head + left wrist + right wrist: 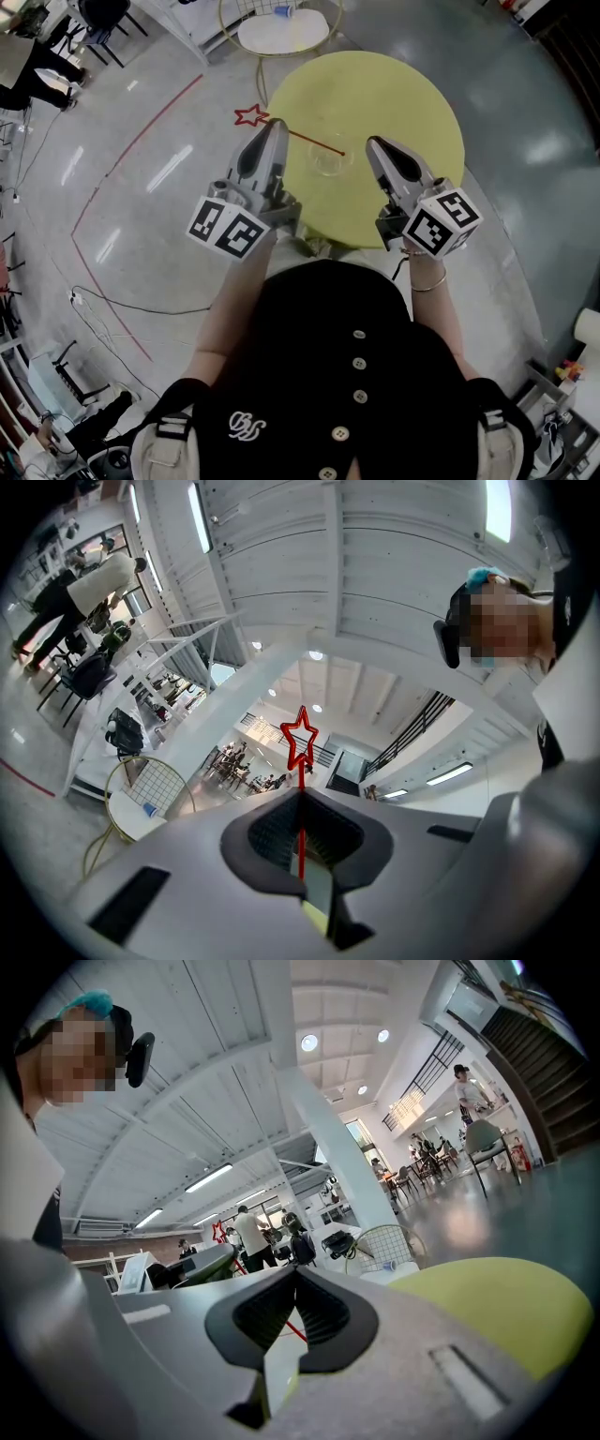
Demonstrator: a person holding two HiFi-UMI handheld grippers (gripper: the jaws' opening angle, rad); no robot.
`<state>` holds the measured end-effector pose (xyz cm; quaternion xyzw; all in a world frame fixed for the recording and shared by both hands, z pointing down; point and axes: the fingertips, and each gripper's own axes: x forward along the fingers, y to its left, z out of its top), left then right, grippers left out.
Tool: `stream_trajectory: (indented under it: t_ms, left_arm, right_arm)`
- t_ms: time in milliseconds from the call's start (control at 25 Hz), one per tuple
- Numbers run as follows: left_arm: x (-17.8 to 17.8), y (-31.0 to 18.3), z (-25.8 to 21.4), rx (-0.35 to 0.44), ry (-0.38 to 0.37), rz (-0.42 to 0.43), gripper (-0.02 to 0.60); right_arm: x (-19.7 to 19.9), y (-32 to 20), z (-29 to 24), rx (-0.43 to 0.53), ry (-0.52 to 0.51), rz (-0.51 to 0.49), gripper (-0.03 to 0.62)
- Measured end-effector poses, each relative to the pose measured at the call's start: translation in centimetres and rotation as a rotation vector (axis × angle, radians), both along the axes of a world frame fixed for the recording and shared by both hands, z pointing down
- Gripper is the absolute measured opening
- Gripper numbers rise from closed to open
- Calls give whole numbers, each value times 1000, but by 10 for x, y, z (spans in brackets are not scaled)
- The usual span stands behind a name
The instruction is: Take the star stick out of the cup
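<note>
A red star stick (pixel 309 140) lies nearly level over the yellow-green round table (pixel 412 103). Its star (pixel 249 115) juts past the table's left edge, and its thin end reaches over the clear cup (pixel 328 161). My left gripper (pixel 275 125) is shut on the stick close to the star. In the left gripper view the stick (pixel 301 761) rises from between the shut jaws of the left gripper (pixel 301 794). My right gripper (pixel 374 143) hovers just right of the cup, shut, with nothing seen in it. The right gripper view shows the right gripper (pixel 296 1274) and the stick (pixel 298 1328) beyond the jaws.
A small white side table (pixel 281 33) with a gold wire rim stands beyond the yellow one. A red line (pixel 141 141) and a cable (pixel 112 305) run over the grey floor at left. Chairs (pixel 89 28) stand far left.
</note>
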<state>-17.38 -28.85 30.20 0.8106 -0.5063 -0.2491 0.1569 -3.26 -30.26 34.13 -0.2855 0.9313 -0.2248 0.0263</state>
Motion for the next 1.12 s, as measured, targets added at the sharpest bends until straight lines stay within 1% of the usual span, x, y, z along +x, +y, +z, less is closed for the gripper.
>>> stream_trajectory:
  t_ms: [320,640,840,1120]
  left_arm:
    - [0,0,0,2,2,-15,14]
    - [1,1,-5,11,3,-17,14]
    - [1,1,-5,12,1,-21,14]
    - [2,2,-7,14,10,-22,14]
  right_arm:
    - [-8,7,3,4,1,-53,2]
    - [-10,8,4,3,7,-53,2]
    - [-7,6,3,21,23,-37,2]
    - [-7,8,2,27,29,-41,2]
